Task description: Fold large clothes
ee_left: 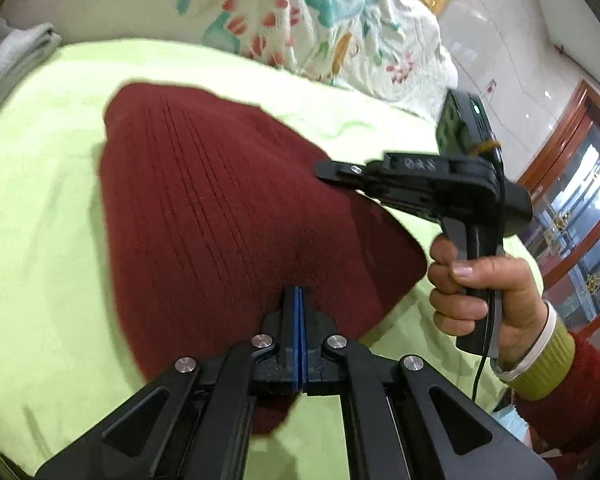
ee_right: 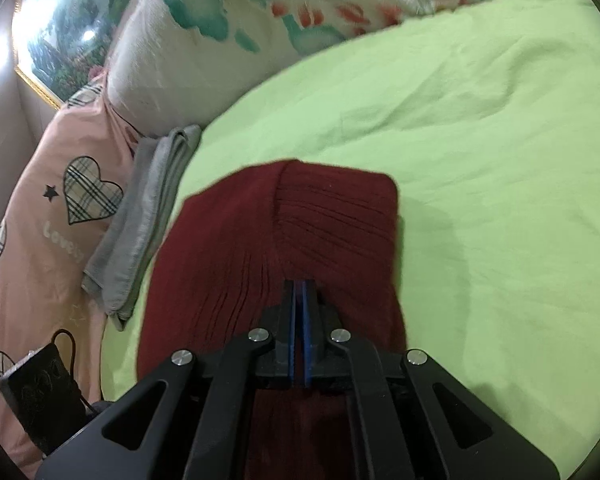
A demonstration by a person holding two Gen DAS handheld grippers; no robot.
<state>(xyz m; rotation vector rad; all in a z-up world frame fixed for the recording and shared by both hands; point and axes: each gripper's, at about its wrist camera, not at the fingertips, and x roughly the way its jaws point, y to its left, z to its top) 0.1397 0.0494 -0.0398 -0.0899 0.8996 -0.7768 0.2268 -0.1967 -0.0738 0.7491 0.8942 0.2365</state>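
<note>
Two black two-finger grippers with blue pads are both clamped on one dark red ribbed knit sweater point(ee_left: 220, 208), which lies partly folded on a lime green bed sheet point(ee_left: 44, 216). Seen from the left wrist, the left gripper point(ee_left: 300, 294) has its fingers pressed together with a pinch of the red knit caught between the pads at the near edge of the garment; the cloth rises toward the tips in a small peak. Off to the right in that view, the right gripper point(ee_left: 328, 170) reaches over the far side of the sweater, gripped at its handle by the person's right hand point(ee_left: 484, 284), whose wrist shows a yellow-green cuff and a red sleeve. From the right wrist, the right gripper point(ee_right: 300, 286) is likewise closed to a narrow slit on a fold of the sweater point(ee_right: 284, 232), just below the ribbed band. A folded grey cloth point(ee_right: 148, 216) lies just beside the sweater's left edge, against a pink quilt with plaid hearts point(ee_right: 60, 216). A white floral quilt with teal and red blooms point(ee_left: 300, 16) is bunched along the far side of the sheet.
</note>
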